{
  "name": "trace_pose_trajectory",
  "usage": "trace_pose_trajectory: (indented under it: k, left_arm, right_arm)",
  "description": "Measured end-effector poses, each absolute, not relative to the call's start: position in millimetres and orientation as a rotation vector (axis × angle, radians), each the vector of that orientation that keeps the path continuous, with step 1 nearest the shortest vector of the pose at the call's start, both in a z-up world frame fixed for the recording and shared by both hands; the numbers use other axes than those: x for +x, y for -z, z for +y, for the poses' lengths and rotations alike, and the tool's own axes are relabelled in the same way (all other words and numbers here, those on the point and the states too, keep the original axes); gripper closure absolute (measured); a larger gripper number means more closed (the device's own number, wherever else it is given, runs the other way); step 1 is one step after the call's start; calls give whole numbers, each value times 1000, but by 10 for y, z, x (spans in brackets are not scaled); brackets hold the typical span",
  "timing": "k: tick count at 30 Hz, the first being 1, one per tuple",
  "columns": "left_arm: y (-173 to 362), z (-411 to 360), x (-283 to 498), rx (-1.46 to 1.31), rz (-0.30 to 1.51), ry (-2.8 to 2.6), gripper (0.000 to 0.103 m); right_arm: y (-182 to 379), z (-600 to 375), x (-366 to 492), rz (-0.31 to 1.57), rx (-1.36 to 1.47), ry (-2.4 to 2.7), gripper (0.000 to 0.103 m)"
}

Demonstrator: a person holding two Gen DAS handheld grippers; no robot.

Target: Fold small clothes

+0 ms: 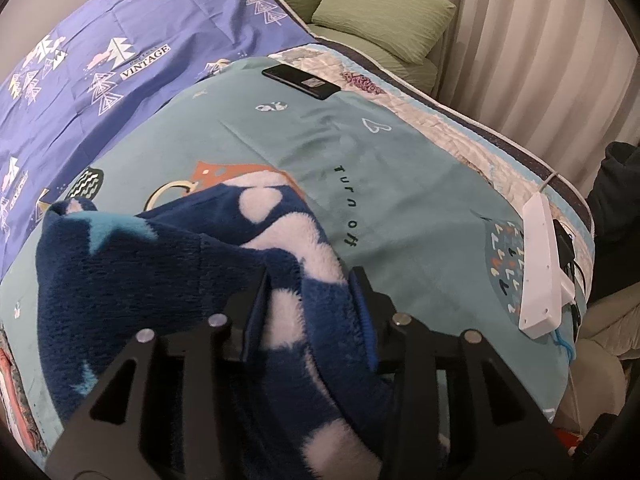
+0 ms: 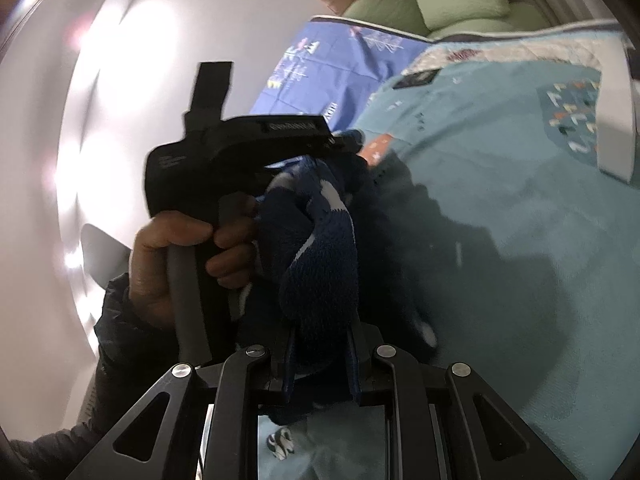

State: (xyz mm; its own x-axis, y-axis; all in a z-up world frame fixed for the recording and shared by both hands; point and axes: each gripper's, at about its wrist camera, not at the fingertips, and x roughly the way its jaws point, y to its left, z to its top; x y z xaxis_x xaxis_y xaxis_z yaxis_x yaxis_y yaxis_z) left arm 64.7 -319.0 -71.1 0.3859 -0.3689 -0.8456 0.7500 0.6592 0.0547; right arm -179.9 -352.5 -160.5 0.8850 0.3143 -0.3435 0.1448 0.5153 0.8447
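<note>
My left gripper [image 1: 310,284] is tipped down at the bed, and the fleece garment [image 1: 192,272] is bunched right between its fingers [image 1: 256,300] – dark blue pile with white patches and a pale blue star. The jaws stand partly apart with the fabric filling the gap; whether the pads are really pressing on it, I can't tell. Most of the garment humps up to the left of my fingers and spills back under them, resting on the teal blanket [image 1: 400,208].

Ahead of my left fingers, far up the blanket, lies a black phone [image 1: 302,80]. Off to the right, at the bed's edge, sits a white power strip [image 1: 542,268] with a black plug in it. Beyond the phone there's a purple sheet [image 1: 120,60] to the left and green pillows [image 1: 384,16] further back.

My right gripper [image 2: 322,354] has its jaws nearly together, pinching a fold of the same fleece garment [image 2: 320,264], which rises straight up from its fingers. Just left of that fold I see my left hand [image 2: 172,256] wrapped round the other gripper's handle, the garment strung between the two, above the teal blanket [image 2: 500,200]
</note>
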Motion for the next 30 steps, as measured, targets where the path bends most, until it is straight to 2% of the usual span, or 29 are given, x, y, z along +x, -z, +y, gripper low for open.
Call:
trace_pose_trajectory:
  k: [5, 8, 11, 13, 16, 23, 30]
  left_arm:
    - [578, -3156, 523, 444, 871, 801, 59]
    - [324, -3010, 405, 391, 826, 869, 59]
    - [39, -2724, 265, 424, 700, 878, 59]
    - [-48, -2538, 214, 471, 622, 836, 59]
    - [-71, -2175, 229, 507, 575, 771, 59]
    - [243, -1604, 265, 485, 640, 689, 59]
    - [416, -1454, 40, 466, 614, 687, 59]
  right_arm:
    - [1700, -3503, -1818, 530, 1068, -110, 82]
    - [1666, -3516, -1858, 555, 1033, -97, 71]
    - [1453, -3468, -1922, 577, 873, -55, 62]
    - [1318, -3454, -1980, 574, 776, -2, 51]
    - [1150, -3521, -2055, 548, 732, 8, 51]
    - [835, -3585, -1836, 508, 656, -39, 51]
    - [1072, -3432, -1461, 638, 630, -75, 53]
